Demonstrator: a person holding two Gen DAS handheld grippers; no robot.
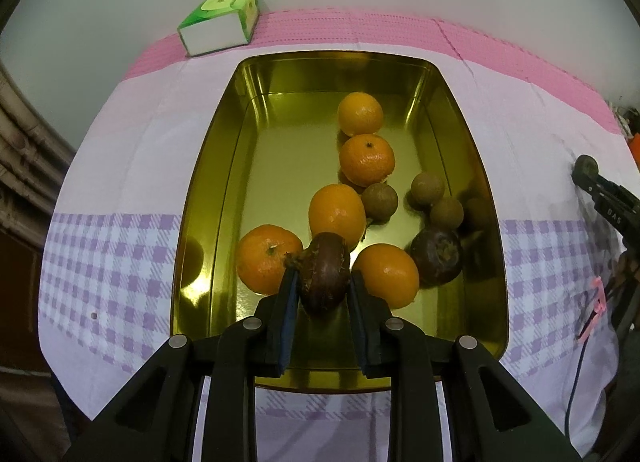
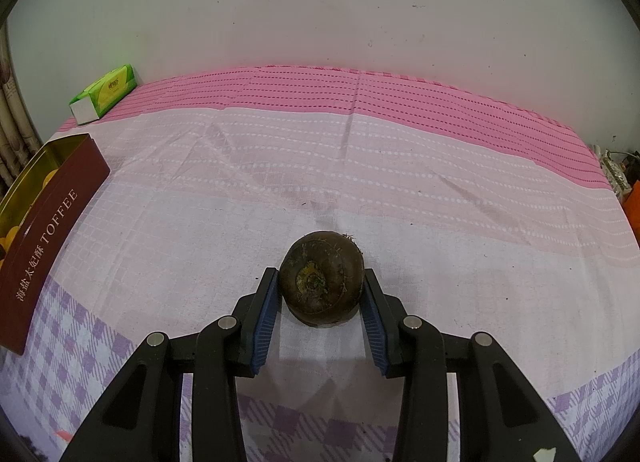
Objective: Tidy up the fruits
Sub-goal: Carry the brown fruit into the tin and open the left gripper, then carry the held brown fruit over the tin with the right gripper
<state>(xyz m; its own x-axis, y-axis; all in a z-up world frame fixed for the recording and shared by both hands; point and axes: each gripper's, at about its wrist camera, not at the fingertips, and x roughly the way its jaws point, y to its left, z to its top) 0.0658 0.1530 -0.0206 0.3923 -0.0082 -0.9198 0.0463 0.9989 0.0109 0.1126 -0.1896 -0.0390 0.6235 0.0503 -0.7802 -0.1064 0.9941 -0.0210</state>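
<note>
Left gripper (image 1: 323,282) is clamped on a dark brown fruit (image 1: 325,276), held over the near end of the gold tin (image 1: 208,197). The tin holds five oranges (image 1: 366,159), small brown round fruits (image 1: 427,189) and another dark fruit (image 1: 436,262). Right gripper (image 2: 320,294) pinches a dark round fruit (image 2: 321,280) low over the checked tablecloth (image 2: 320,165), possibly resting on it. A green tissue pack (image 1: 222,21) sits at the far edge.
</note>
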